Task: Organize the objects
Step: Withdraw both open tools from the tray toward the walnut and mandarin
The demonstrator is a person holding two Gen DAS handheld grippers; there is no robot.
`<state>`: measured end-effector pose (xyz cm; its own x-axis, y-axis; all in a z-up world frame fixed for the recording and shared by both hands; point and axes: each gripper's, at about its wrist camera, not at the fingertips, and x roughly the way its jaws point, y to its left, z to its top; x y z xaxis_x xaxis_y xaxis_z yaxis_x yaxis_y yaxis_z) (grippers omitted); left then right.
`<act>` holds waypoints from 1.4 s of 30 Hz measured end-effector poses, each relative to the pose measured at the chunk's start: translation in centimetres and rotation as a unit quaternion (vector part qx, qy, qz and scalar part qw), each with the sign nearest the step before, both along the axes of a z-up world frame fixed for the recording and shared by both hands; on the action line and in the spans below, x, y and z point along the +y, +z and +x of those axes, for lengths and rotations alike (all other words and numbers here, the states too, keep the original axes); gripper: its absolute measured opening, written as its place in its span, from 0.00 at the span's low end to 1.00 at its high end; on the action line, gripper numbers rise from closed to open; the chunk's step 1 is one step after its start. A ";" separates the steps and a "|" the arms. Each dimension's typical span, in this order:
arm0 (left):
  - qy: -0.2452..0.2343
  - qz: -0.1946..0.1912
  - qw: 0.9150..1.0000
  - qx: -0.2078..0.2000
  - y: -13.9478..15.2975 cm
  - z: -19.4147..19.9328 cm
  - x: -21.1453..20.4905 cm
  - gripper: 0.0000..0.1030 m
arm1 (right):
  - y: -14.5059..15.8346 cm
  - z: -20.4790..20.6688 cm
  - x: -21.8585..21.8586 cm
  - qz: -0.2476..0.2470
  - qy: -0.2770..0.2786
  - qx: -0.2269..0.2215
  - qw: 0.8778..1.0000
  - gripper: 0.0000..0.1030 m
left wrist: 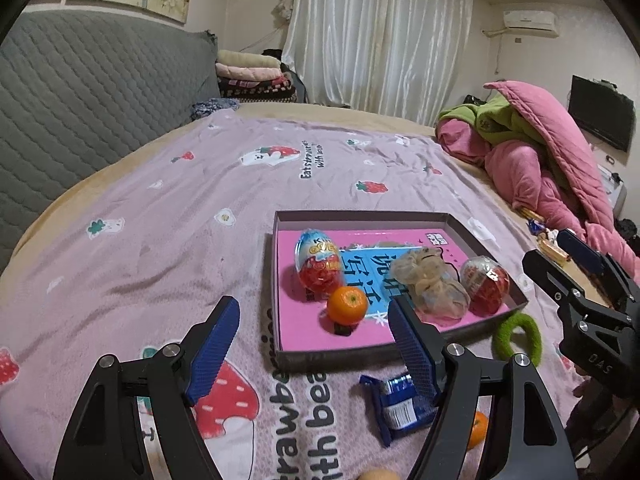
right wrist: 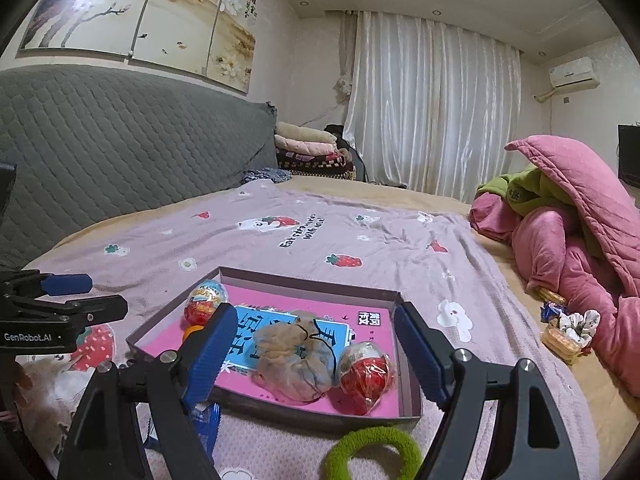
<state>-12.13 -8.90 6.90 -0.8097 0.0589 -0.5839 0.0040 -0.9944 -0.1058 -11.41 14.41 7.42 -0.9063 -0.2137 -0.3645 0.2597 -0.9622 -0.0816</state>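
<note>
A: Tray (left wrist: 486, 227) sits on the blanket (left wrist: 160, 240). Inside it: two foil eggs, one at the far left corner (left wrist: 318, 264), one at the right (left wrist: 485, 285); a mandarin (left wrist: 347, 305); a beige scrunchie (left wrist: 430, 284).

B: Still outside the tray?

A: Blue wrapper (left wrist: 394, 404), flat on the blanket just in front of the tray's near wall. Green hair ring (right wrist: 372, 454) by the near right corner. A second mandarin (left wrist: 478, 428) behind the left gripper's right arm, mostly hidden.

B: Grippers?

A: Left gripper (left wrist: 316, 344) has its jaws spread wide, nothing between the pads. Right gripper (right wrist: 316, 354) likewise wide and empty. Both hang above the tray's near edge.

B: Which hand for which item?

A: Judgement only. The wrapper lies below and nearer than the left fingertips, partly under the right-hand finger (left wrist: 412, 348); its long axis runs roughly away from the camera, tilted a bit to the right. Left hand is nearer. The ring lies under and between the right gripper's fingers in the right wrist view, nearer than their tips, so right hand is nearer there.

B: Next move calls for?

A: Either gripper would need to pull back and drop; both targets are short of the fingertips.
</note>
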 end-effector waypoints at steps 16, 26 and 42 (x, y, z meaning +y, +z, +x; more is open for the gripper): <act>0.004 0.000 1.000 -0.021 -0.4 2.5 -0.2 0.76 | -1.3 2.1 0.1 -0.007 0.017 -0.032 0.999 0.78; 0.000 -0.009 1.000 -0.019 -0.6 3.7 0.9 0.76 | -1.1 3.0 0.5 -0.002 0.021 -0.027 0.999 0.78; -0.020 -0.018 0.999 -0.042 -1.4 5.4 1.2 0.76 | -1.0 4.8 1.1 0.013 0.041 -0.020 0.999 0.78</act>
<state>-6.73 -7.66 5.51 -0.7551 0.0676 -0.6521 -0.0286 -0.9971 -0.0703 -6.56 15.48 6.41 -0.8711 -0.2763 -0.4061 0.3404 -0.9356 -0.0934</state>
